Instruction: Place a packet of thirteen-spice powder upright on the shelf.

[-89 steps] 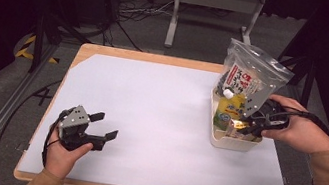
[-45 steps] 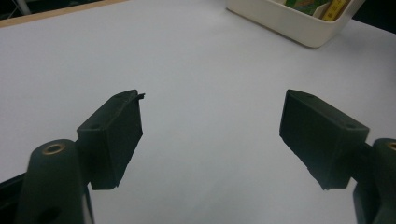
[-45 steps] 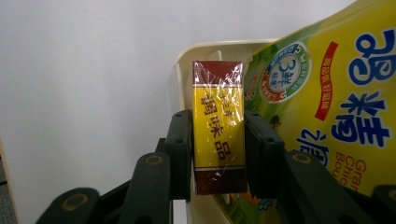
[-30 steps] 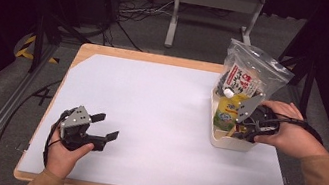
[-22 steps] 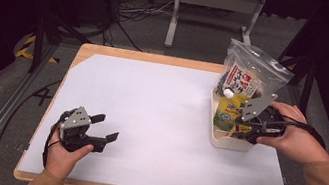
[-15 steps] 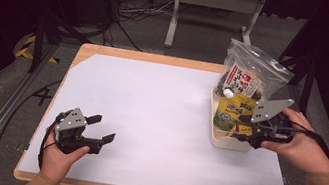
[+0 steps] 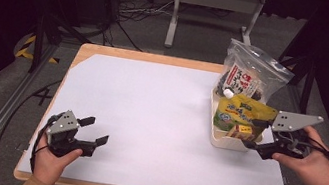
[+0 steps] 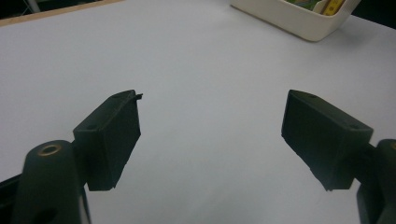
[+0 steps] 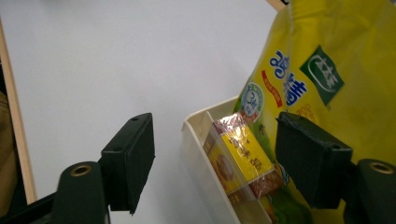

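Here the white sheet [image 7: 147, 120] covers almost all of the wooden table [image 7: 148, 57], whose bare edge shows along the top and as a thin strip at the bottom of the high view. The centre and left of the sheet lie open. At the right of the high view a white bin [image 7: 225, 139] stands close to the sheet's right edge. It holds a yellow pouch [image 7: 240, 113], a small yellow box [image 7: 240, 131] and, at its upper end, a clear bag with a red-and-white label [image 7: 251, 76] that rises above the rim.

The right gripper [image 7: 258, 133] is held in the right hand [image 7: 312, 165] at the lower right of the high view, level with the lower right part of the bin. Its jaws point left toward the bin and have just been opening; they stand wide apart and press on nothing. In the right gripper view the bin's wall [image 9: 205, 163] and the small yellow box [image 9: 238, 158] sit in the gap between the two jaws, and the yellow pouch [image 9: 336, 60] rises behind the right-hand jaw.

The left gripper [image 7: 95, 130] rests in the left hand [image 7: 52, 162] at the lower left of the high view, near the table's bottom edge. Its jaws point right across the sheet, spread apart, with bare sheet [image 8: 205, 93] between them. The bin [image 8: 289, 16] lies far off at the top of the left gripper view.
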